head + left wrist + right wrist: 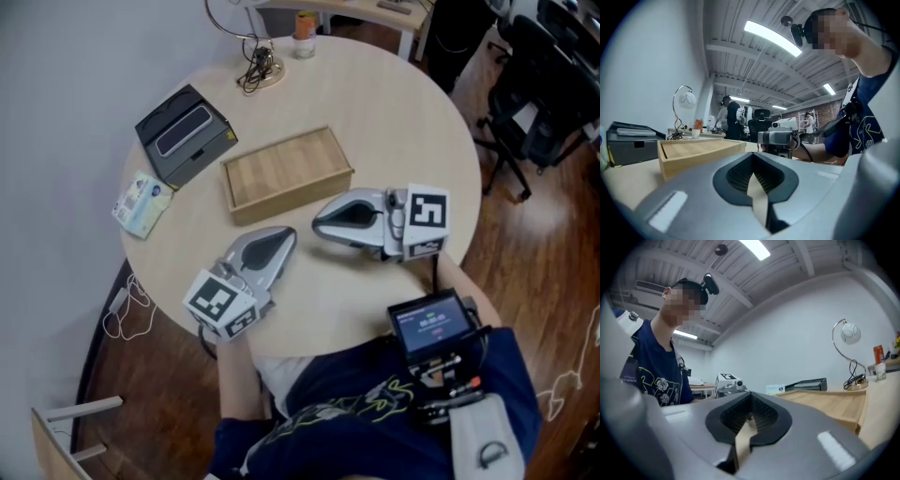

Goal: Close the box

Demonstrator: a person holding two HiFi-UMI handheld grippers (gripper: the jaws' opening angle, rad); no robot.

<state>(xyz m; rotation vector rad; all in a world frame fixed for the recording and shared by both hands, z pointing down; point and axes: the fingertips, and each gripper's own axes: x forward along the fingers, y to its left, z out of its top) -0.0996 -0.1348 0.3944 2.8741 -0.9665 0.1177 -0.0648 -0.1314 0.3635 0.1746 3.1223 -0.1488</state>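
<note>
Looks finished already: box (286, 173) shut at the middle of the table (394, 122), left gripper (284, 239) and right gripper (321, 222) lying just beside it, jaws pressed together, holding nothing.

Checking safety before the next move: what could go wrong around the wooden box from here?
1. The left gripper and right gripper both rest with jaws shut and empty; nudging the flat light wooden box that way could slide it into the black rectangular device beside it.
2. The box lies close to both grippers, so a quick swing could knock it.
</note>
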